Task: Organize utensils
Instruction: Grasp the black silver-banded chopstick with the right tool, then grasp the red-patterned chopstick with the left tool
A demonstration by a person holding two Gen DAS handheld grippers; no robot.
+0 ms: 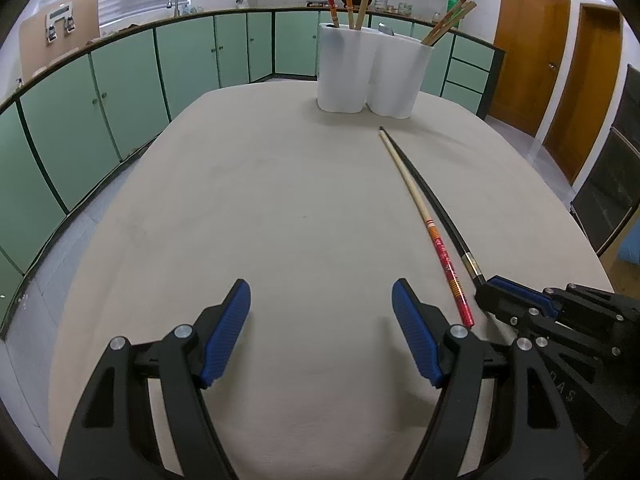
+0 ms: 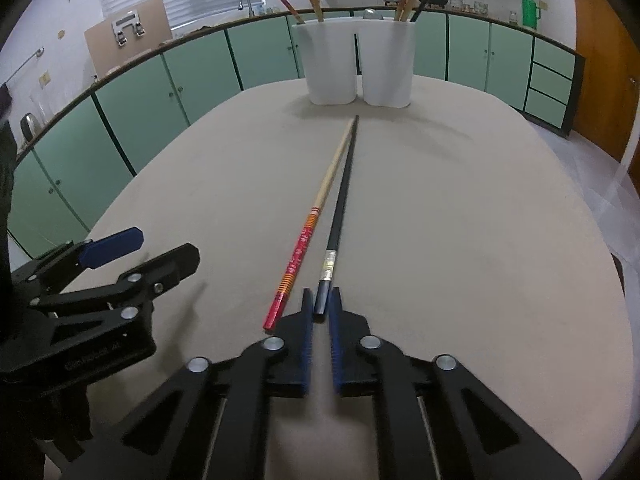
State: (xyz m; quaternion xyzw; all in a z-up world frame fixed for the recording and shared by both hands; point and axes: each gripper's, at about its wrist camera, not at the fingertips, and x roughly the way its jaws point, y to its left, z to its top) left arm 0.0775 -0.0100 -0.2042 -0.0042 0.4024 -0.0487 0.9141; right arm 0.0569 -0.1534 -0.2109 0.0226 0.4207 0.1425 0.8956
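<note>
Right hand-held gripper [image 2: 320, 312] nearly closed round butt of black chopstick [image 2: 342, 204], prob. to lift it into white holder [image 2: 356, 64] beyond. Red chopstick [image 2: 304, 240] alongside on desk [image 2: 480, 240]. Left hand-held gripper [image 1: 320, 328] wide apart, empty, waiting.

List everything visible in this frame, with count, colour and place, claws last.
black chopstick: 1, black with a silver band, lying on the table, butt end between the right claw's fingers
red chopstick: 1, red-orange handle with a pale tip, lying on the table beside the black one
utensil holder: 1, white, two-lobed, far end of the table, chopsticks standing in it
table: 1, beige, oval
kitchen cabinets: green, along the walls
doors: 2, brown wood, right side
left claw: open, above bare table
right claw: closing around the black chopstick
</note>
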